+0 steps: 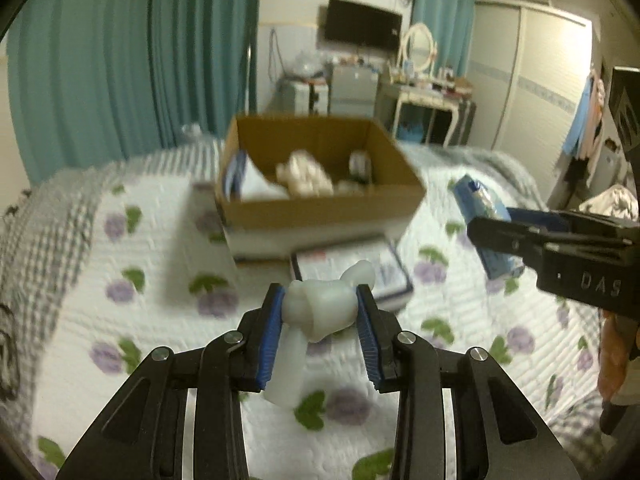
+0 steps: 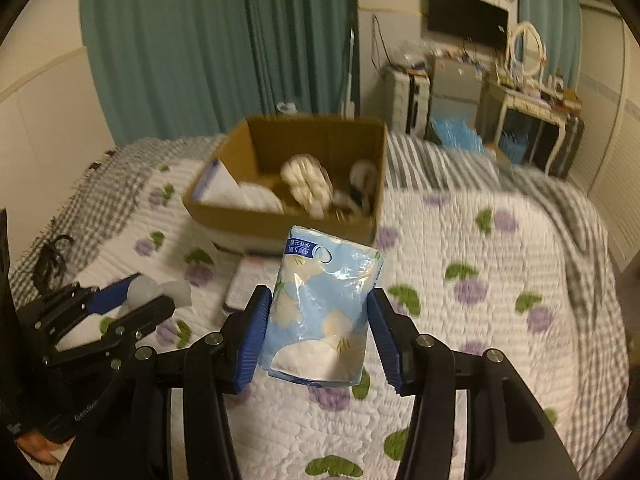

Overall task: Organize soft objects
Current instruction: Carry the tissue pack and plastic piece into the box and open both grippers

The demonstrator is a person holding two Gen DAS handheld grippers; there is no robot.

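Observation:
My left gripper [image 1: 320, 300] is shut on a soft white squishy toy [image 1: 320, 308] and holds it above the floral quilt, short of the cardboard box [image 1: 320, 212]. My right gripper [image 2: 318, 300] is shut on a blue tissue pack [image 2: 324, 312], held above the quilt in front of the same box [image 2: 288, 220]. The box holds a cream plush [image 2: 306, 184], white packets and other soft items. The right gripper with the tissue pack [image 1: 484, 208] also shows at the right of the left wrist view; the left gripper with the toy [image 2: 148, 290] shows at the left of the right wrist view.
A flat white-and-blue pack [image 1: 352, 268] lies on the quilt [image 1: 140, 240] just in front of the box. A black cable [image 2: 52, 256] lies at the bed's left edge. Teal curtains, a dresser with mirror and a TV stand behind the bed.

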